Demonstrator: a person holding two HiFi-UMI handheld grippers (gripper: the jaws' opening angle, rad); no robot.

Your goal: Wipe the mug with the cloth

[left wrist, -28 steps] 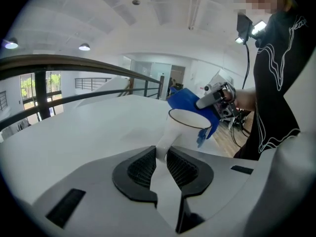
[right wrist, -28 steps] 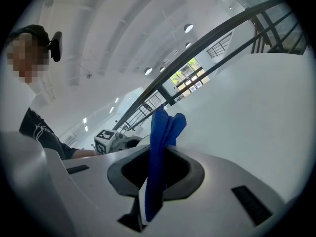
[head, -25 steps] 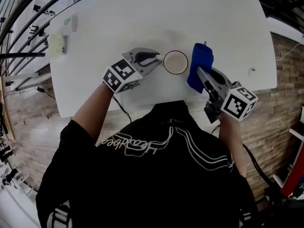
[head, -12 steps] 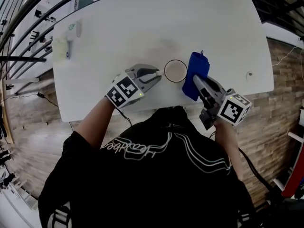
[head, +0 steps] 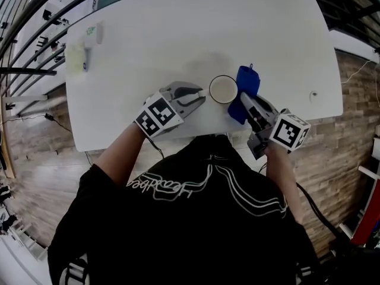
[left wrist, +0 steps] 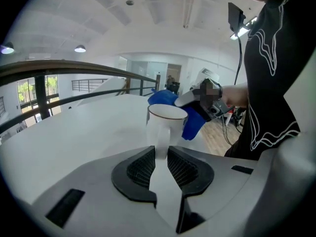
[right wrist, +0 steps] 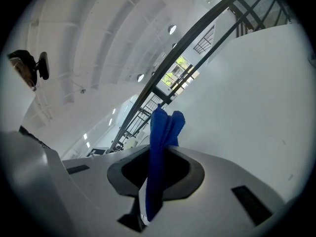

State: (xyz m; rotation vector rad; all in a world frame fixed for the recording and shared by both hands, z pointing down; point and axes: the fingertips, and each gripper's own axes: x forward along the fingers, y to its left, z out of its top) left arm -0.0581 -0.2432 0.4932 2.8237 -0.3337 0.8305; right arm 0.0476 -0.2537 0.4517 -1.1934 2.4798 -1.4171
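A white mug point(head: 223, 89) stands on the white table point(head: 178, 28) near its front edge. My left gripper point(head: 203, 95) reaches it from the left. In the left gripper view the mug's handle point(left wrist: 161, 144) sits between the ribbed pads point(left wrist: 142, 166) and fills the gap; the left gripper point(left wrist: 160, 157) has its jaws opening slightly. My right gripper point(head: 243, 103) is shut on a folded blue cloth point(head: 246, 86), which hangs against the mug's right side. The cloth point(right wrist: 160, 152) stands up between the jaws of the right gripper point(right wrist: 155, 169). From the left gripper's camera, the cloth point(left wrist: 191, 123) shows behind the mug point(left wrist: 167, 120).
Pale small objects point(head: 77, 58) lie at the table's far left corner. A small round thing point(head: 313, 95) sits near the right edge. The person's dark-clothed body is close against the table's front edge. Railings and a wooden floor surround the table.
The right gripper has brought the blue cloth in closer, up against the mug's right side. The left gripper stays at the mug's handle.
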